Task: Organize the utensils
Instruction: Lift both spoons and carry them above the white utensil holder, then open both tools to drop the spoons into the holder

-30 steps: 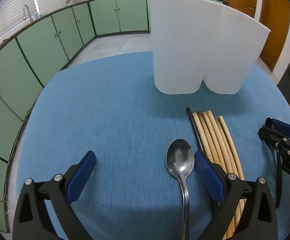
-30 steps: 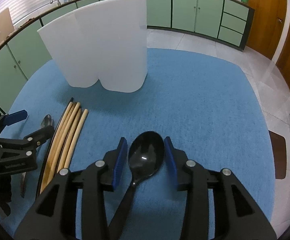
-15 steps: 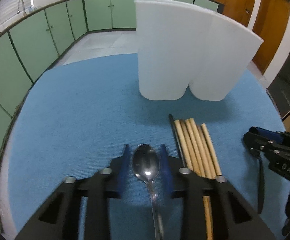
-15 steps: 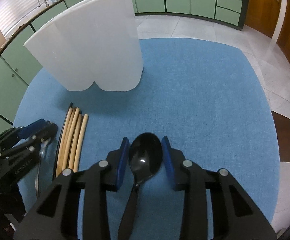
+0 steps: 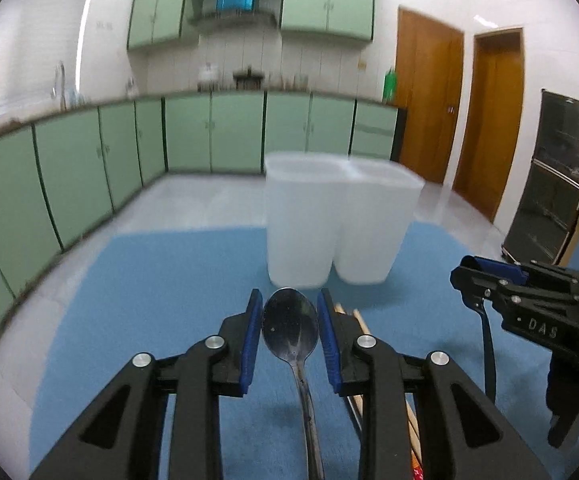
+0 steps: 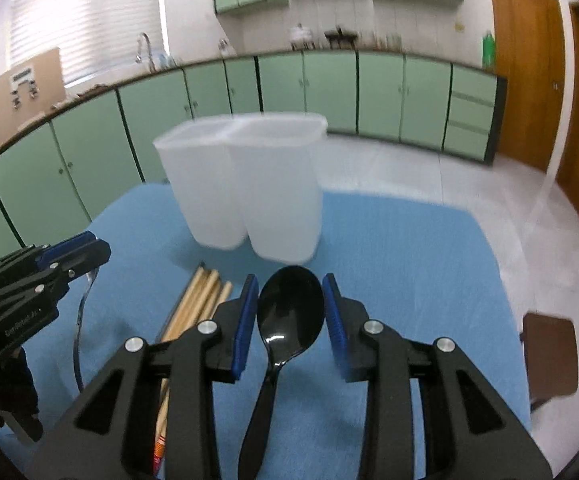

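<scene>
From the left wrist view, the left gripper (image 5: 289, 334) was spread wide over the metal spoon (image 5: 290, 330) a second ago; its jaws have since been closing and now pinch the bowl of that spoon between the blue pads, the handle running back under the tool. The view has tipped up too: where the blue mat (image 5: 161, 280) filled the picture before, cabinets and wooden doors now show beyond the white double holder (image 5: 329, 228), which stands upright on the mat ahead of the spoon. The spoon looks dull silver, its bowl facing up. Just right of it, the ends of the bamboo chopsticks (image 5: 355, 316) peek out from behind the right-hand finger, lying flat on the mat. In the right wrist view, the right gripper (image 6: 290, 314), already close round the black spoon (image 6: 289, 312) a second ago, has drawn in a little more and grips its glossy bowl by the sides, handle trailing down between the fingers. The chopsticks lie on the mat to its left, well short of the holder, whose two compartments show nothing inside from here.
</scene>
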`<state>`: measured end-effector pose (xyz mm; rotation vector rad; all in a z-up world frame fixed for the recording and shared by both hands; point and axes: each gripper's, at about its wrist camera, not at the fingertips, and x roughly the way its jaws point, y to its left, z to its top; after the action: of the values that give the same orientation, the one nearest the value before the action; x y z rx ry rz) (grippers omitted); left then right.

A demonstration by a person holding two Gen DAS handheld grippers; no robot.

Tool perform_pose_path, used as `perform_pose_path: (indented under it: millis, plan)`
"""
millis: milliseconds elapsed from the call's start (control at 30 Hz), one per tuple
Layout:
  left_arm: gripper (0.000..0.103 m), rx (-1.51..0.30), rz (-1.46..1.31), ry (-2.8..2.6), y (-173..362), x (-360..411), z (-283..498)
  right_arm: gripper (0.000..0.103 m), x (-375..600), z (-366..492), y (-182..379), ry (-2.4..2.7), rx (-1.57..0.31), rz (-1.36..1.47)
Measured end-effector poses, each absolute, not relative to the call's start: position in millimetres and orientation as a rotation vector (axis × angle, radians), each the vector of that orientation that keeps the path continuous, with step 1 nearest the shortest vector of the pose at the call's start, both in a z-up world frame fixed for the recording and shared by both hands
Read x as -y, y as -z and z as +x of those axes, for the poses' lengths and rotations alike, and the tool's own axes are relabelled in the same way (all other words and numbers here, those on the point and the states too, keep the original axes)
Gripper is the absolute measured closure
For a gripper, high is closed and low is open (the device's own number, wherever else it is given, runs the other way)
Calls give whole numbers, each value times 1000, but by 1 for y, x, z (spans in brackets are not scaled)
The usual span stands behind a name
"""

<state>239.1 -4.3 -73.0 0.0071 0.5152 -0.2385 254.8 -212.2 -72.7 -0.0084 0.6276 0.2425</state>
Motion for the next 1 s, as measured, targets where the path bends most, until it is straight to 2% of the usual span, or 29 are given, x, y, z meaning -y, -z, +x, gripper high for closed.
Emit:
perform_pose_path:
  millis: [567,833,1000]
  plan:
    - [76,-218,-85,249,1,-9,229,72,216,273,-1,-277,-329,29]
    - [76,-91,-111,274,-67,-9,261,72,230,332,-40,-251,-257,102]
    - [76,-70,-129,293,-86,-2,294,71,228,371,-46,-191,-234,95]
